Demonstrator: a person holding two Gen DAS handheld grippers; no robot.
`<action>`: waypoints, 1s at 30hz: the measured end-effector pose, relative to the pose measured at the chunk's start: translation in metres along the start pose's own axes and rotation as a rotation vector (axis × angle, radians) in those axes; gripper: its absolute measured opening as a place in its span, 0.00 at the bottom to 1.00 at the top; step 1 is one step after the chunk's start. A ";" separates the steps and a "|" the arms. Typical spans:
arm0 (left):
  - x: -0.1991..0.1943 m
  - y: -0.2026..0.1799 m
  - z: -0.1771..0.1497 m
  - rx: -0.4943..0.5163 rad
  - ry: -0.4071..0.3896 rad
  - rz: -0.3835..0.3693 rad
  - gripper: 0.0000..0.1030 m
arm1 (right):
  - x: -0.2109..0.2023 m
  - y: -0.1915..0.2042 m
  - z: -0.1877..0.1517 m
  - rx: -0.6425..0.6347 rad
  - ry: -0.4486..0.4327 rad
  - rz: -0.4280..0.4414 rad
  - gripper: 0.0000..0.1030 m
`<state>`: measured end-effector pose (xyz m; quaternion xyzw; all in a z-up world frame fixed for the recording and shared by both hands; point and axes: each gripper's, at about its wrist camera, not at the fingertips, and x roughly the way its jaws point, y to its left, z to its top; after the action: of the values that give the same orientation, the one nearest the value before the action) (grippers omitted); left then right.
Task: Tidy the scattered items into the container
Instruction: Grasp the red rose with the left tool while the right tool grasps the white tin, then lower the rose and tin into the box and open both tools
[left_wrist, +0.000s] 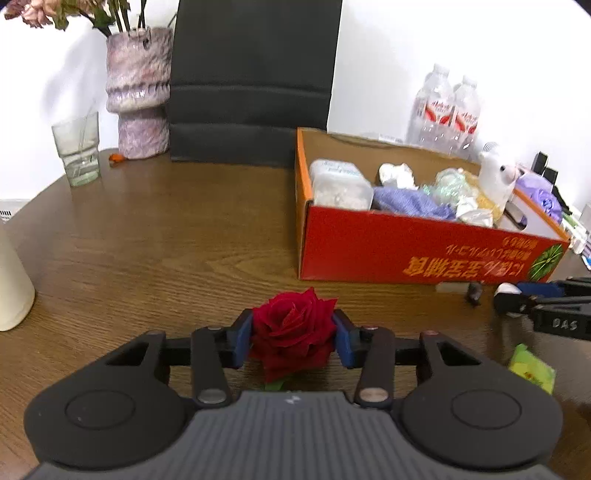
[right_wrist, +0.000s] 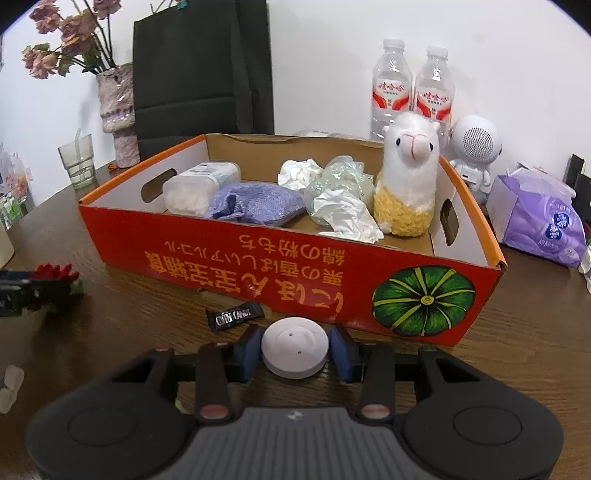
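- Gripping a red rose (left_wrist: 293, 328), the left gripper (left_wrist: 293, 338) had both blue pads pressed against the bloom, low over the wooden table (left_wrist: 147, 240); a bit of green stem showed below, toward the gripper body. Probably pinched at the head because it is the bulkiest part to catch.
- Ahead and to the right of that gripper sat the orange cardboard box (left_wrist: 424, 254), already holding a plastic tub, purple cloth, crumpled paper and a plush alpaca (left_wrist: 495, 181).
- The right gripper (right_wrist: 294, 352) was clamped on a white round disc (right_wrist: 294, 352), pads touching its two sides, just short of the box's near wall. Judged: both loads ready to go up over the wall.
- Just ahead-left of the right gripper lay a black candy wrapper (right_wrist: 235, 315), not yet boxed.
- Only the left view showed a green packet (left_wrist: 532, 369) on the table to its right; only the right view showed the box's pumpkin print, the alpaca's face and a purple tissue pack (right_wrist: 539, 221) beyond the box.
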<state>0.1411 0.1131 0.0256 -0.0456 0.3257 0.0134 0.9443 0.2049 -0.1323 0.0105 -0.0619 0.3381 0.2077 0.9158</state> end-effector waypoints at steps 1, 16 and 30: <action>-0.005 -0.002 0.001 0.001 -0.013 0.001 0.43 | -0.001 0.000 0.000 0.001 0.000 0.000 0.37; -0.142 -0.067 -0.039 0.044 -0.273 0.017 0.43 | -0.159 0.023 -0.038 0.010 -0.237 -0.042 0.37; -0.160 -0.096 -0.073 0.092 -0.212 -0.064 0.43 | -0.214 0.034 -0.101 0.098 -0.232 0.034 0.37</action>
<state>-0.0242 0.0112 0.0745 -0.0110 0.2228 -0.0270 0.9744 -0.0160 -0.2001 0.0725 0.0130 0.2405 0.2122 0.9471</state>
